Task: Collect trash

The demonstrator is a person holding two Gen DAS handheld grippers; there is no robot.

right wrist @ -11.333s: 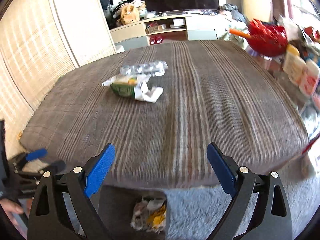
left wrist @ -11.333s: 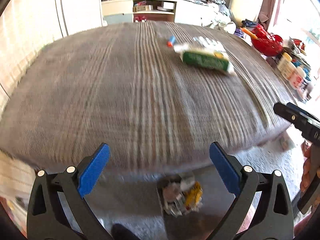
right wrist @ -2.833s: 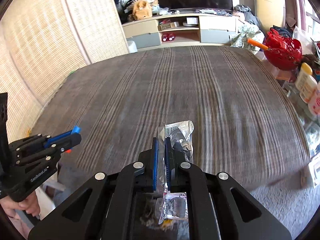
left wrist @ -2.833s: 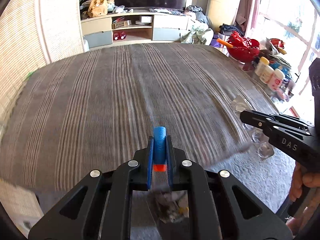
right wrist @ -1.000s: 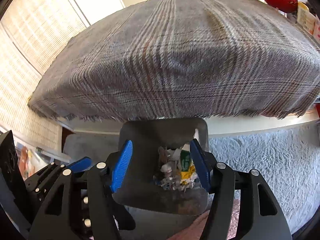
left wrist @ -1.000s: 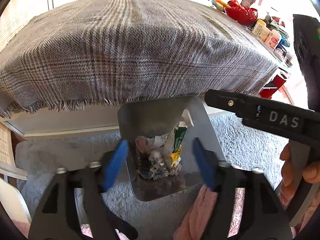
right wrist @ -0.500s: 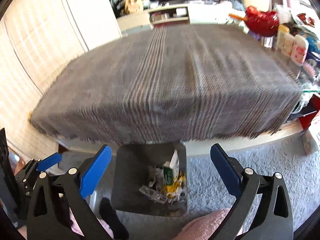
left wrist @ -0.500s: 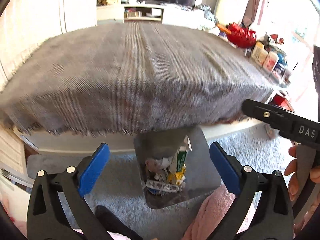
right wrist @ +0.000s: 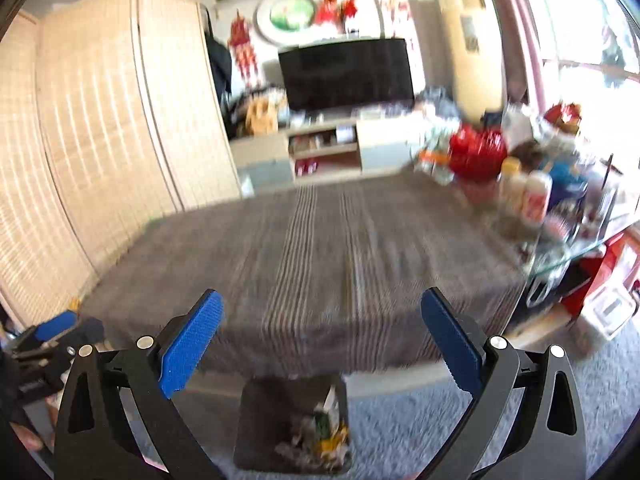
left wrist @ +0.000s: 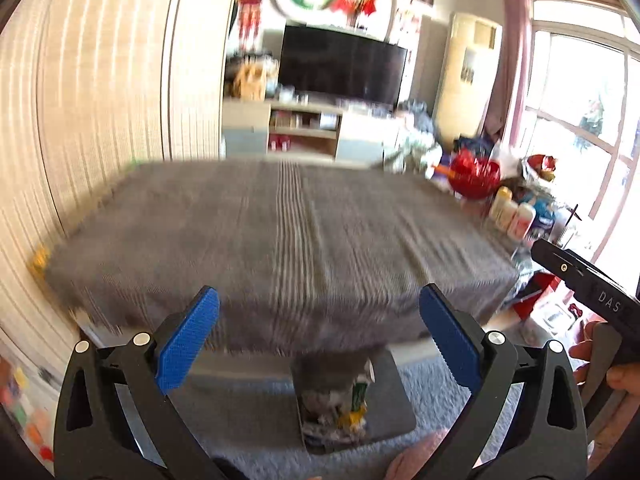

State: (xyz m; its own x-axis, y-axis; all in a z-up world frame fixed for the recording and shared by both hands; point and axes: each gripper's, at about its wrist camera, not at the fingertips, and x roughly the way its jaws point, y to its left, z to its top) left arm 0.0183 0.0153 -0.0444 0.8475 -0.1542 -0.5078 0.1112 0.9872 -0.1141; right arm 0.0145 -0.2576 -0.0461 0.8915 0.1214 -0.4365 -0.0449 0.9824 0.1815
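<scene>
Left wrist view: the left gripper (left wrist: 318,312) is released, blue pads wide apart, nothing between them. Below it the trash bin (left wrist: 394,402) stands on grey carpet, its far rim hidden under the table's grey striped cloth (left wrist: 280,232). The trash (left wrist: 340,412) inside is blurred; only a green-and-yellow wrapper is distinguishable. The right gripper (left wrist: 588,284) is cut off at the frame edge.

Right wrist view: the right gripper (right wrist: 320,320) is likewise released and empty. The bin (right wrist: 260,420) sits in front of the table, its contents smeared by motion blur.

Below the spread jaws, the trash bin (left wrist: 394,394) has its far rim hidden under the motion-blurred tablecloth (left wrist: 280,240). Its trash (right wrist: 320,436) is too smeared to identify. The bottles (right wrist: 528,192) up right are blurred.
</scene>
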